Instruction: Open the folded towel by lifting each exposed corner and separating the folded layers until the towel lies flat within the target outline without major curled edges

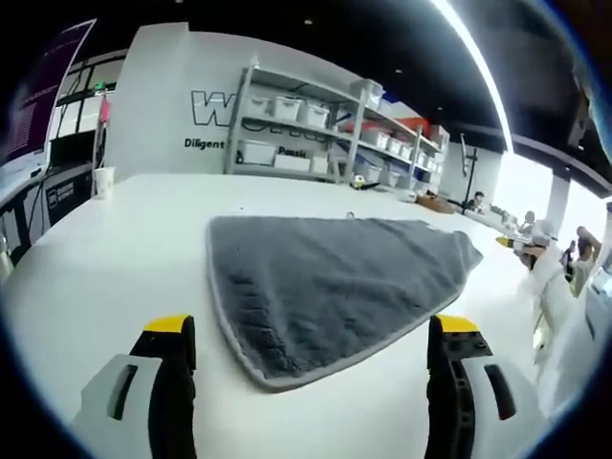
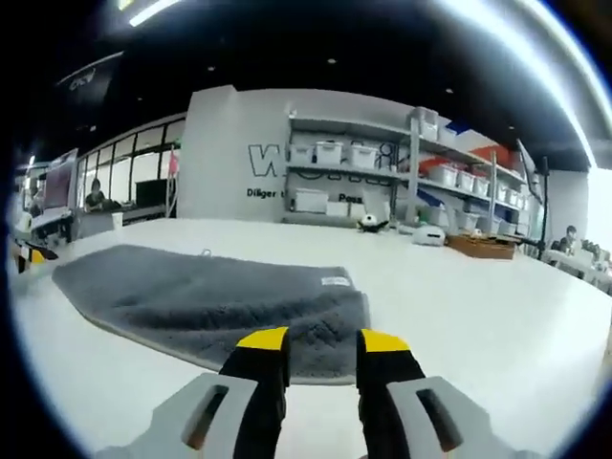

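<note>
I see a gray towel (image 1: 330, 292) lying on a big white desk (image 1: 115, 258). I use the towel as my marker for everything else.

In the left gripper view, my left gripper (image 1: 311, 330) hangs just above the desk at the towel's near edge. Its two yellow-tipped fingers (image 1: 170, 330) are spread far apart. One finger is to the left of the towel's near rounded corner and the other is to its right. The corner lies between them, and they hold nothing. The towel looks folded, with a pale stitched border along the near edge. It narrows to a point on its far right side.

In the right gripper view, my right gripper (image 2: 322, 346) sits at the near edge of the towel (image 2: 206, 292), close to the corner that has a small white label (image 2: 335, 280). Its yellow-tipped fingers (image 2: 265, 342) stand close together with a slim gap between them. I cannot tell if they touch the towel's edge. At the far left, past the towel's other end, I see a bit of yellow and white from the other gripper (image 2: 29, 254).

Behind the towel, far across the desk, stand metal shelves (image 2: 382, 177) with white bins. A white cup (image 1: 103, 181) stands on the desk, well to the left of the towel.
</note>
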`<state>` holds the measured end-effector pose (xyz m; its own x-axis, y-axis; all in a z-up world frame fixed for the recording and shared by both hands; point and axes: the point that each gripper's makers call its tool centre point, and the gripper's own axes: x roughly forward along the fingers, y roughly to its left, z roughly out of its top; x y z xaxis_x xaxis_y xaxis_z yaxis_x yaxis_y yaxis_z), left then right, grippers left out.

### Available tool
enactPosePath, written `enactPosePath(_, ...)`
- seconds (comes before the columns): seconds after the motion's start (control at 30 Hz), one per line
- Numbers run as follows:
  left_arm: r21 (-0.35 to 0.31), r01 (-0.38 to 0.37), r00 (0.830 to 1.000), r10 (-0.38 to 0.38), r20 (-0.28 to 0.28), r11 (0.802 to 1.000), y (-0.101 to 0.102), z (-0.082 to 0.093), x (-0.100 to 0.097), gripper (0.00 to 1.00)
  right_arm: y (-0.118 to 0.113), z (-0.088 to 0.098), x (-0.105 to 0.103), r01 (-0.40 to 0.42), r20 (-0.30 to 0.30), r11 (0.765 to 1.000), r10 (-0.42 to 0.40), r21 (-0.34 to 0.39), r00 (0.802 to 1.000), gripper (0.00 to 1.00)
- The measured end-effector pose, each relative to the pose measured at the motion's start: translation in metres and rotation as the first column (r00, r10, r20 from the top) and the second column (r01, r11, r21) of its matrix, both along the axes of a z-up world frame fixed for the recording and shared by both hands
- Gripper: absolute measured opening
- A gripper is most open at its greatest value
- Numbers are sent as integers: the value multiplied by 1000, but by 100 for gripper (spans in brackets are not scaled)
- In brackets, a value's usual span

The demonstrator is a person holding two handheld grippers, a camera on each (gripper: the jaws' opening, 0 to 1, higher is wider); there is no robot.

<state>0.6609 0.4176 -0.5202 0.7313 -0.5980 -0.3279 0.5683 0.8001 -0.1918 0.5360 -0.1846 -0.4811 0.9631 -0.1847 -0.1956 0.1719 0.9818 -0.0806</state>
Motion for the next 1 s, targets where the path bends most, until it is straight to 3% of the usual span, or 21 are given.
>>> enactPosePath(0.17, 1, 3, 1000, -3, -1, 1000, 0, 0, -1, 99, 15, 9, 4, -36, 10, 999, 35, 14, 999, 40)
enactPosePath(0.37, 5, -6, 1000, 6, 8, 1000, 3, 4, -3, 99, 27, 9, 8, -46, -24, 999, 45, -8, 999, 64)
enactPosePath(1.0, 8, -5, 1000, 5, 4, 1000, 5, 1, -4, 99, 33, -6, 6, -30, -98, 999, 32, 24, 995, 97)
